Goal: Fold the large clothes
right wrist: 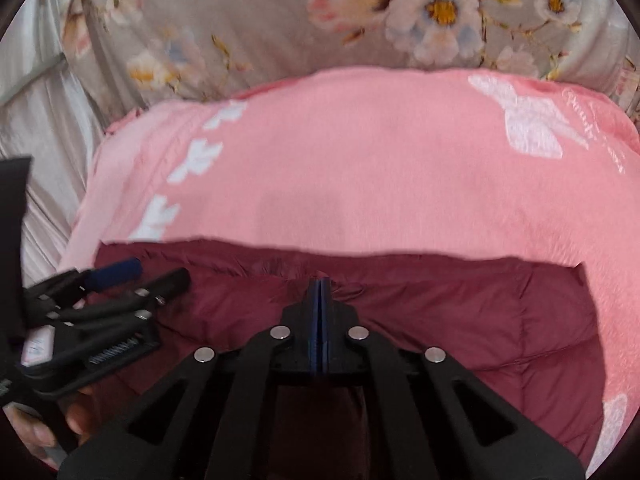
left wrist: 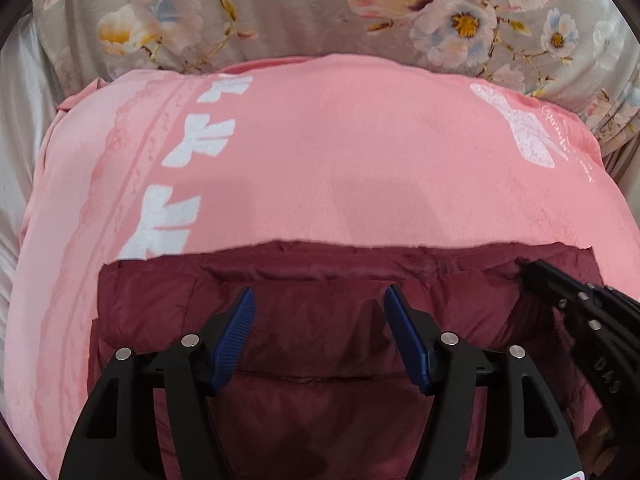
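- Left tool point(left wrist: 318, 300) spread wide, blue pads point(left wrist: 236, 332) apart, nothing between them; poised over the maroon jacket point(left wrist: 320, 340) near its far edge.
- Right tool point(right wrist: 319, 280) clamped tight, blue pads pressed together, tips at a small pucker of jacket point(right wrist: 460, 312) fabric; whether cloth is pinched between them cannot be told.
- Jacket: quilted, puffy, lying on a pink blanket point(left wrist: 340, 168) with white bow prints; far edge running straight across both views.
- Blanket spread over a floral sheet point(left wrist: 300, 12), grey with pale flowers, showing beyond it in both views.
- Seen only from the left wrist: right tool point(left wrist: 532, 270) entering from the right edge, black tip touching the jacket's far right corner area; seam and zip line along the jacket's far edge.
- Seen only from the right wrist: left tool point(right wrist: 160, 274) at the left edge, side-on, one blue pad and one black finger reaching over the jacket's far left corner; part of a hand point(right wrist: 76, 420) beneath it, low left; white label on that tool's body, unreadable.
- Also only from the right wrist: another white bow print low on the right of the blanket point(right wrist: 360, 168); silvery pleated cloth point(right wrist: 44, 128) at far left, more of it than in the left wrist view.
- Sheet point(right wrist: 240, 20) blurred in the right wrist view, sharper in the left.
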Available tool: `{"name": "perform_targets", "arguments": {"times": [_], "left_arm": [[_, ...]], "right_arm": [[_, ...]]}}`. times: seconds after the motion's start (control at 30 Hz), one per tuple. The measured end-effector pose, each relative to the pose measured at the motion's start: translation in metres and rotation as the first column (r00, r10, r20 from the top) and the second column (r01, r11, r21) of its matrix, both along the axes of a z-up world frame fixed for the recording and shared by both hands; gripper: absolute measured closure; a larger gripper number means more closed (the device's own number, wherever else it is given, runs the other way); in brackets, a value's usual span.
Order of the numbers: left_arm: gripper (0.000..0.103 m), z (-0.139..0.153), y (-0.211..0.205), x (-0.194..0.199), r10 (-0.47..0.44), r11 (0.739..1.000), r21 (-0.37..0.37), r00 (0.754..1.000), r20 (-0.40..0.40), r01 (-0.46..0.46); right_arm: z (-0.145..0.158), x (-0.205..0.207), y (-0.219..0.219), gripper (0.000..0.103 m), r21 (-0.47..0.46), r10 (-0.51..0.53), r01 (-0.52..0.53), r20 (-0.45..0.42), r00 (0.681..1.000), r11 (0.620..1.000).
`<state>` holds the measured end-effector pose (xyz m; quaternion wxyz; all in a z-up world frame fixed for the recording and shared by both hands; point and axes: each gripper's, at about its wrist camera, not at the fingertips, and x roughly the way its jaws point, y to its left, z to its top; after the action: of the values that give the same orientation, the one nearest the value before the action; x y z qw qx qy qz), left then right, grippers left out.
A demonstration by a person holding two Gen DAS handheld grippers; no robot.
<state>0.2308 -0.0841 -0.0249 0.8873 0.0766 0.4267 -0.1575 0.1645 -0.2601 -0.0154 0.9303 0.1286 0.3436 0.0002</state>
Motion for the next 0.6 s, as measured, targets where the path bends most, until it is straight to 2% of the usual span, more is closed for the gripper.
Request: {"name": "perform_targets", "arguments": {"times": [0.1, 0.27, 0.47, 0.6], "left_arm": [[0.039, 0.001, -0.006, 0.012, 0.006, 1.0, -0.012, 1.0, -0.008, -0.006], [0.039, -0.023, -0.017, 0.031, 0.017, 1.0, 0.015, 0.998, -0.063, -0.016], [0.037, -0.048, -0.021, 0.039, 0.034, 0.999, 0.037, 0.999, -0.035, -0.032], [0.034, -0.055, -0.026, 0.04, 0.036, 0.999, 0.039, 0.999, -0.002, -0.036]], "right_arm": [[-0.001, 0.014, 0.002, 0.103, -0.028, -0.001, 0.0, -0.011, 1.0, 1.0], [-0.036, 0.042, 0.006, 0.103, -0.039, 0.008, -0.012, -0.099, 0.995, 0.999], [-0.061, 0.051, 0.004, 0.103, -0.022, 0.0, -0.003, -0.134, 0.991, 1.0], [-0.068, 0.051, 0.008, 0.103, -0.06, -0.002, -0.006, -0.122, 0.993, 0.998]]}}
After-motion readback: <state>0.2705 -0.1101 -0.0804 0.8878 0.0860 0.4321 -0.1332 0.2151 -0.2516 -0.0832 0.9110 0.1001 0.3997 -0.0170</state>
